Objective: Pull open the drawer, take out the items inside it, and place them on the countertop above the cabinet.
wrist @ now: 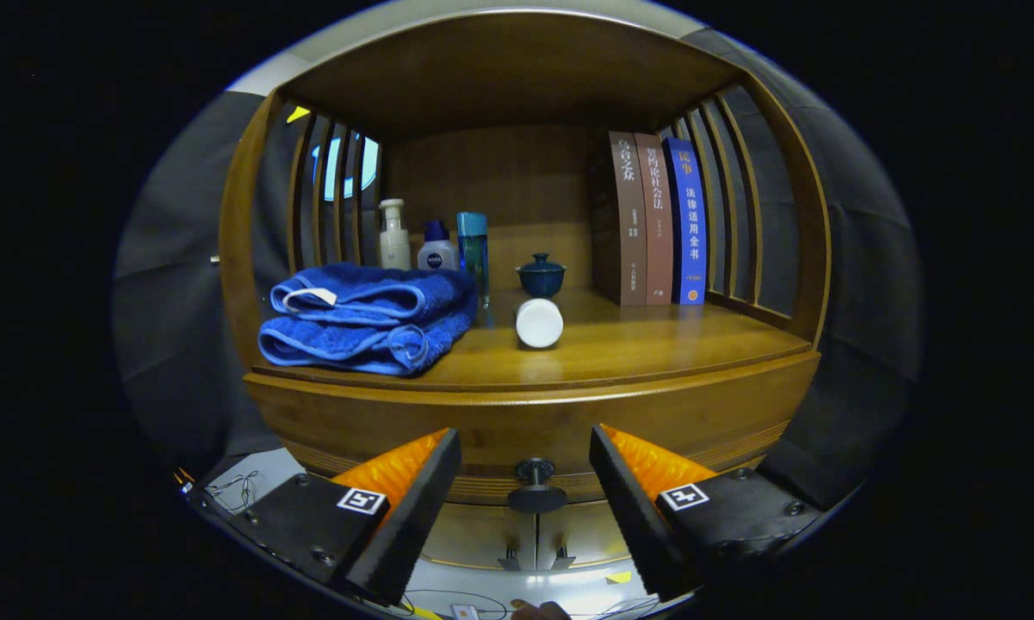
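Nearest the lens, the claw [525, 482] stands wide open with nothing in its grip, its two fingers flanking a dark round knob [535, 485] without touching it. That knob sits on the curved front of the wooden drawer [534, 430], which looks pushed in flush under the worktop [646, 349]. Beyond the front edge, a white cylinder [539, 322] lies on its side near the middle, with bare wood ahead of it and to its right. Folded blue towels [370, 319] reach almost to the left front edge. Behind them stand three bottles [435, 245], then a small teal lidded cup [541, 275]. Three upright books [654, 220] line the right rear, against the slatted side.
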